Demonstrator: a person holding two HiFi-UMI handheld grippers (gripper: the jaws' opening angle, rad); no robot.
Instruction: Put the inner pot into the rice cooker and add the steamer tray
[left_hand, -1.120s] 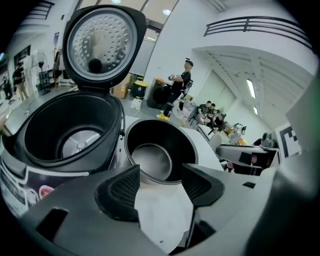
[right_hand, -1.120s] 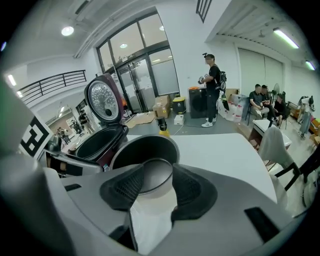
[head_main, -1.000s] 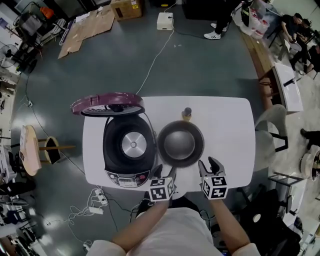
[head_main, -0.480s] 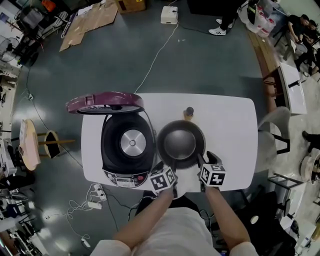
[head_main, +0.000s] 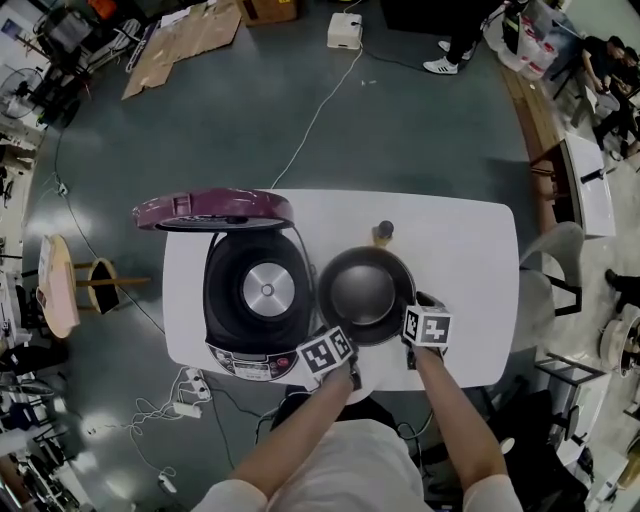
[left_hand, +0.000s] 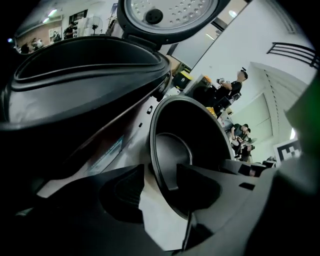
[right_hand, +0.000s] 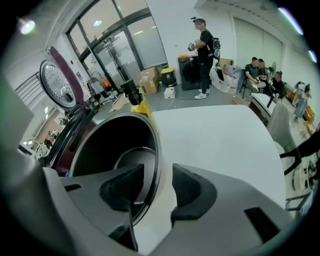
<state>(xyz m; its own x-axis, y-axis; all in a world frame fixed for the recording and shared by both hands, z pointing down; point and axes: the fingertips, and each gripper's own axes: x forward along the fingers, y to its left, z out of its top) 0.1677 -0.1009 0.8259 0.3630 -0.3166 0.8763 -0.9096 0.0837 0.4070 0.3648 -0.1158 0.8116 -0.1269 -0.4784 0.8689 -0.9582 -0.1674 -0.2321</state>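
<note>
The rice cooker (head_main: 255, 295) stands on the table's left with its maroon lid (head_main: 212, 210) swung up and its cavity empty. To its right on the table sits the dark inner pot (head_main: 365, 292). My left gripper (head_main: 338, 346) is at the pot's near-left rim. In the left gripper view the gripper (left_hand: 161, 170) straddles the rim (left_hand: 156, 150); its jaws have just been closing, with a gap still showing. My right gripper (head_main: 415, 318) is at the near-right rim. There the gripper (right_hand: 158, 170) also straddles the pot (right_hand: 120, 140) wall, open, pads not pressing.
A small dark-capped bottle (head_main: 384, 232) stands just behind the pot. The white table (head_main: 470, 250) extends bare to the right. A chair (head_main: 545, 270) is off the right edge, a stool (head_main: 60, 300) at the left, and a cable (head_main: 310, 130) on the floor behind.
Both grippers have come forward and down from the table's near edge onto the pot's near rim. The left gripper has rolled. Pot and cooker have not moved.
</note>
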